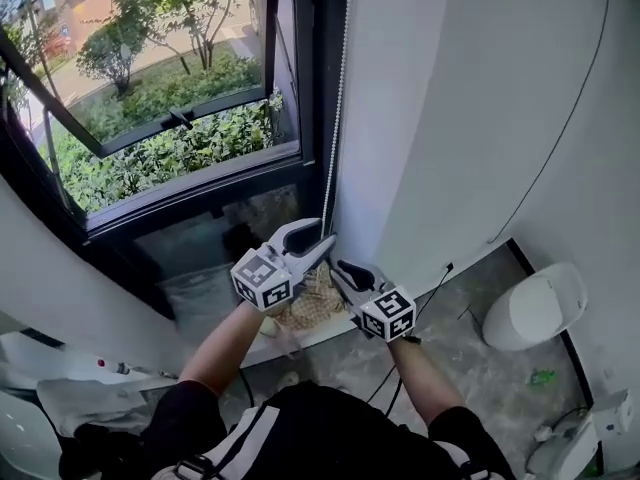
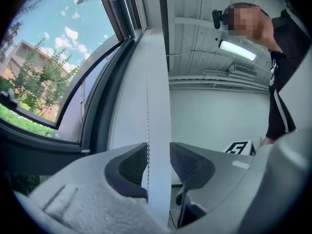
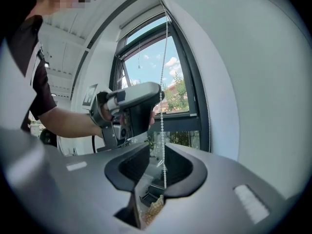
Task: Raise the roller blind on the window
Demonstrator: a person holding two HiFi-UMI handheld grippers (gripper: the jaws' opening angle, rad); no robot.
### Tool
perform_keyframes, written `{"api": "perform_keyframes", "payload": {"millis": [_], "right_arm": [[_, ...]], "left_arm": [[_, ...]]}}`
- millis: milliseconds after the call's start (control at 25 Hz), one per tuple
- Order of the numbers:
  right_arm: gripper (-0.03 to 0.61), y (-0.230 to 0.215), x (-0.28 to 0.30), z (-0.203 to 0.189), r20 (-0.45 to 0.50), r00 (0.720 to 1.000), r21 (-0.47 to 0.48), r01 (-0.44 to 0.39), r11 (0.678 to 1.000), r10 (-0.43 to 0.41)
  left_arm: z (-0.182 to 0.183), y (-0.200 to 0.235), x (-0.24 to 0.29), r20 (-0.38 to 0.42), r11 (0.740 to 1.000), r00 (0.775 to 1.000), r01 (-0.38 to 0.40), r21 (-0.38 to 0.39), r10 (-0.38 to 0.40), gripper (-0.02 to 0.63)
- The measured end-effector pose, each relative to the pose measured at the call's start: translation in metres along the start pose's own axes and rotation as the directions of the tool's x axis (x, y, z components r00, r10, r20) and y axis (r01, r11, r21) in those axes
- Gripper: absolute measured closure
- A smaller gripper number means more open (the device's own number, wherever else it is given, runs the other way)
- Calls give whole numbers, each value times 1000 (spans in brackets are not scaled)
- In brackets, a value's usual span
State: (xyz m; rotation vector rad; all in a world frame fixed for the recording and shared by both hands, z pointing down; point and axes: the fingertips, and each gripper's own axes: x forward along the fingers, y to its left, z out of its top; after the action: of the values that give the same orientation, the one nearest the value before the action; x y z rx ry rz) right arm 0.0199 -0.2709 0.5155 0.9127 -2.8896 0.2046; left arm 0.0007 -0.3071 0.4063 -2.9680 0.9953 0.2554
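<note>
Right gripper view: right gripper (image 3: 155,152) stands slack around the bead chain (image 3: 165,82), left gripper (image 2: 158,152) equally released (nothing pinched); unheld, the chain may run back, perhaps dropping the unseen blind.

Bead chain (image 1: 338,118) hangs between window (image 1: 150,118), left, and wall (image 1: 480,98), right, running through left gripper (image 1: 322,234) and right gripper (image 1: 341,268).

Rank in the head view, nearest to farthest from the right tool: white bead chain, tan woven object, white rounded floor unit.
1. White bead chain: between the right tool's jaws.
2. Tan woven object: just below, leftward.
3. White rounded floor unit: far right, on the floor.
</note>
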Motion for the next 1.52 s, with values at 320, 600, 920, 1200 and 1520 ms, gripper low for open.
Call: {"api": "perform_keyframes", "payload": {"millis": [320, 600, 920, 1200, 1520], "right_arm": [[452, 11, -25, 18, 226, 973, 56, -62, 997, 48], [494, 64, -39, 37, 293, 950, 59, -131, 990, 108], [526, 134, -55, 28, 235, 970, 42, -70, 997, 58], [554, 217, -71, 16, 253, 967, 63, -49, 997, 31], [560, 273, -99, 3, 218, 975, 90, -63, 994, 42]], "left_arm": [[-16, -5, -62, -60, 964, 964, -255, 78, 259, 448], [-24, -44, -109, -38, 969, 969, -244, 20, 245, 449], [-10, -77, -199, 9, 969, 969, -246, 1, 246, 468], [-16, -106, -289, -11, 955, 955, -296, 23, 297, 604], [-11, -134, -382, -10, 896, 896, -443, 16, 443, 604]]}}
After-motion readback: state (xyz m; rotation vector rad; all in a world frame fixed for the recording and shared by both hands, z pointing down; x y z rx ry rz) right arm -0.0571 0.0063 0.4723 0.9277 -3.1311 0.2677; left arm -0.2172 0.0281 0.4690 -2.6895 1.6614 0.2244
